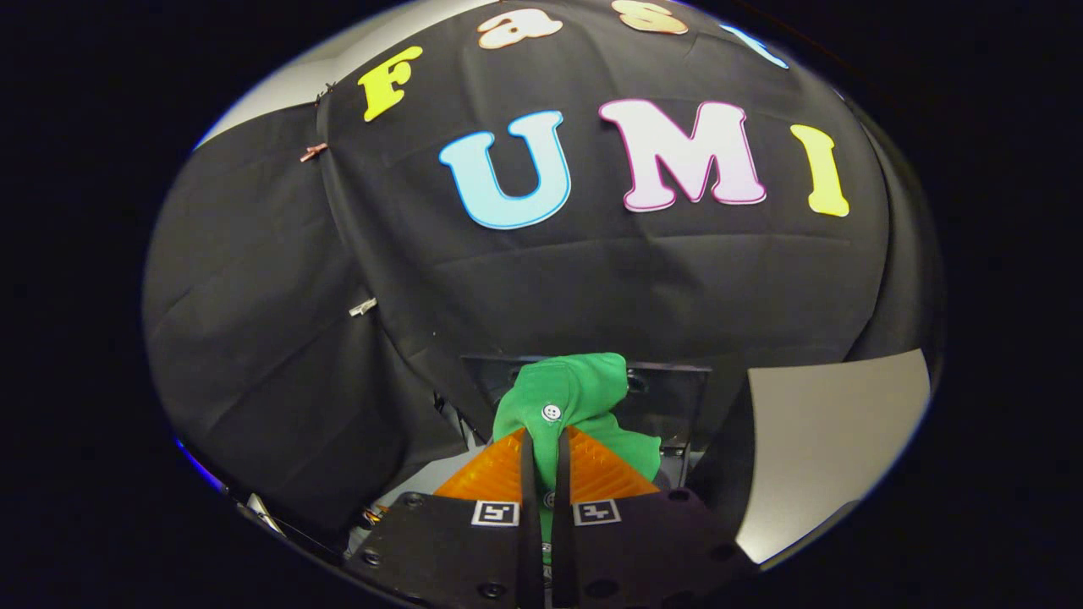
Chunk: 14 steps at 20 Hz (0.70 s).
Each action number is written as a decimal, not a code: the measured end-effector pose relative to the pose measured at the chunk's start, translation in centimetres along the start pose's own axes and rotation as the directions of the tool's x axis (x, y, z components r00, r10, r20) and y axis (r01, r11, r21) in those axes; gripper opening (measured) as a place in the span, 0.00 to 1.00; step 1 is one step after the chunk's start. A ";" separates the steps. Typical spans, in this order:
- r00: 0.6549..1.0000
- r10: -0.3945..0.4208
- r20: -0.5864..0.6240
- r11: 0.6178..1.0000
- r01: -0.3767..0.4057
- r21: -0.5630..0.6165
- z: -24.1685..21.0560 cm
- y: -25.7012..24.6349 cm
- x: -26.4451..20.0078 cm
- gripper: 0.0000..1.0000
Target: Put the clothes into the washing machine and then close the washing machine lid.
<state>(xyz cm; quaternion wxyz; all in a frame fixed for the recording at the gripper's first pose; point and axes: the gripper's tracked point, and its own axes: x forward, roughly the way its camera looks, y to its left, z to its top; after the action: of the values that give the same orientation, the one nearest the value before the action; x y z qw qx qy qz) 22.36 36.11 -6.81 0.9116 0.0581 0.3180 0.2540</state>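
Gripper point(542, 440) fingers are pinched nearly together on a fold of the green garment point(568, 397), so the cloth bunches up just ahead of the tips w/ a white button point(551, 412) showing. It's held up off any surface, prob. for carrying to the washer; the dark panel point(668, 406) right behind it may be the machine, can't tell for sure.

Black screw-studded claw point(546, 440) body with two square tag markers.

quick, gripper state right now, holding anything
gripper: closed, both fingers pinching the green garment, which bunches up just ahead of them.
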 end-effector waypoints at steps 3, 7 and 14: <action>0.999 -0.007 -0.054 1.000 0.007 -0.009 -3.2 0.4 3.2 0.08; 0.993 -0.041 -0.107 0.999 0.039 -0.019 -6.9 -0.4 7.3 0.09; 0.977 -0.115 -0.181 0.993 0.114 -0.015 -12.4 -3.4 12.1 0.09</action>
<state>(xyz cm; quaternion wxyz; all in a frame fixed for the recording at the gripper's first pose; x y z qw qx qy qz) 24.31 38.50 -24.17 0.8920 0.0143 0.4021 0.2060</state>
